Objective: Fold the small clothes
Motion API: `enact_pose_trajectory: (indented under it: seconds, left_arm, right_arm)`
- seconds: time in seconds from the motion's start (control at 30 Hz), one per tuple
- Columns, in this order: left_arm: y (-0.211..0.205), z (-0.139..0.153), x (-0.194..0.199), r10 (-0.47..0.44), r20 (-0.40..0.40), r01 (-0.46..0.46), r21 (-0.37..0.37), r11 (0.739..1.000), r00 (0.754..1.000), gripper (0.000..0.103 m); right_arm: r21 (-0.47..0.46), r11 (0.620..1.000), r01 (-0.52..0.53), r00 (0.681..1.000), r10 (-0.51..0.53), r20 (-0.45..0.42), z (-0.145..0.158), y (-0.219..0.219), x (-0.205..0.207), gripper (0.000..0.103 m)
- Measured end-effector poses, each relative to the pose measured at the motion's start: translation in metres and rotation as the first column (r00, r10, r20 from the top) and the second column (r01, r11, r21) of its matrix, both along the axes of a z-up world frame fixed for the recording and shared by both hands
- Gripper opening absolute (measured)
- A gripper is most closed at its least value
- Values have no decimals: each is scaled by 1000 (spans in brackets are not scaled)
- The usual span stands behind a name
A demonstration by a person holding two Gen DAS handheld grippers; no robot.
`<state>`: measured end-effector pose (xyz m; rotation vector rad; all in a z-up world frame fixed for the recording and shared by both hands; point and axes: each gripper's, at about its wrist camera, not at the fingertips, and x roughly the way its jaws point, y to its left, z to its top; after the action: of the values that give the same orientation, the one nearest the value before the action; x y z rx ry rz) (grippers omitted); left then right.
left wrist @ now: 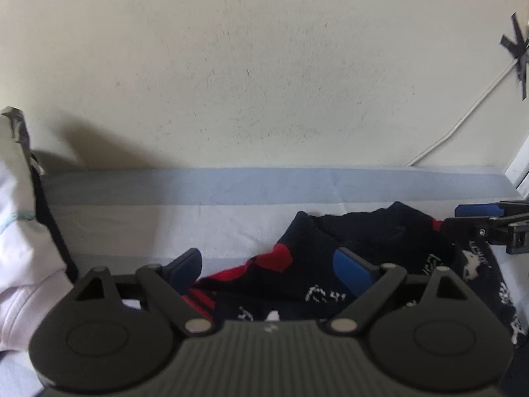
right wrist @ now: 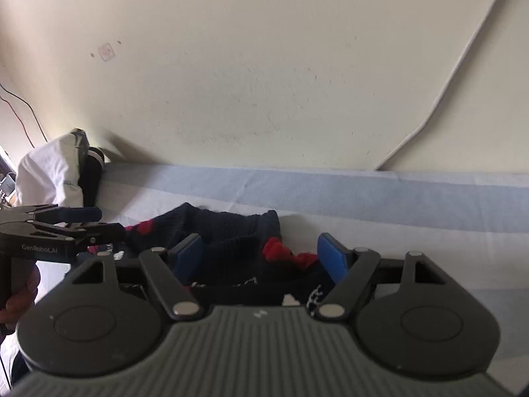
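A small dark navy garment (left wrist: 330,248) with red patches and white print lies crumpled on the blue-and-white striped sheet (left wrist: 148,221). My left gripper (left wrist: 269,266) hovers over its left part, open, with cloth below the gap and neither blue pad pressing on it. My right gripper (right wrist: 261,251) is open too, above the garment's (right wrist: 231,231) right part, red patches showing between its fingers. Each gripper shows side-on in the other's view: the right gripper (left wrist: 463,218) at the right edge, the left gripper (right wrist: 96,221) at the left, held by a hand (right wrist: 20,294).
A pale wall (left wrist: 264,66) rises right behind the bed. A white pillow or bundle with a dark strap (left wrist: 20,231) sits at the left end, also visible in the right wrist view (right wrist: 49,172). A white cable (left wrist: 463,122) runs down the wall at the right.
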<state>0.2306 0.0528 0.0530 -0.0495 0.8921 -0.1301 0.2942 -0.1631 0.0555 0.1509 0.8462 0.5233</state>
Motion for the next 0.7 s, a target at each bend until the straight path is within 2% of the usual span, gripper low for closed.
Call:
enact_pose_trajectory:
  seconds: [0.07,0.1,0.13,0.17,0.2,0.23,0.37,0.43,0.5,0.6,0.67,0.7]
  left_arm:
    - [-5,-15,11,-29,-32,29,-11,1000,999,64]
    - [-9,-20,13,-46,-41,46,-2,999,998,41]
    - [-14,-20,11,-46,-12,46,31,998,999,22]
    - [-15,-21,9,-58,-11,58,14,998,998,16]
    - [-15,-19,6,-45,-9,45,-6,999,999,13]
    - [-15,-15,1,-32,1,32,-15,999,1000,12]
    - [-10,23,-50,-31,121,41,-80,996,992,12]
    - [-9,48,-91,-49,205,71,-98,993,977,12]
    - [-9,66,-145,-85,282,119,-106,987,956,11]
    - [-4,71,-224,-134,358,178,-93,980,924,11]
    - [-1,60,-267,-148,374,189,-76,979,915,11]
    - [1,51,-287,-150,365,196,-93,976,919,11]
  right_arm:
    - [0,1000,-24,998,24,-60,-18,7,18,79]
    - [-11,999,-34,997,33,-68,-23,11,21,77]
    - [-23,998,-52,997,51,-66,-27,15,21,69]
    - [-42,997,-63,998,62,-30,-27,19,18,51]
    - [-40,994,-101,994,99,-34,-27,23,15,20]
    - [-26,996,-90,996,90,-19,-23,23,9,17]
    - [19,996,-87,993,85,85,13,14,-27,15]
    - [48,994,-101,985,94,143,37,5,-60,13]
    - [38,991,-129,969,118,217,60,-4,-104,13]
    - [-10,985,-171,939,166,301,75,-17,-181,13]
    - [-56,981,-186,924,194,329,71,-24,-228,13]
    - [-95,978,-186,918,207,339,65,-27,-254,13]
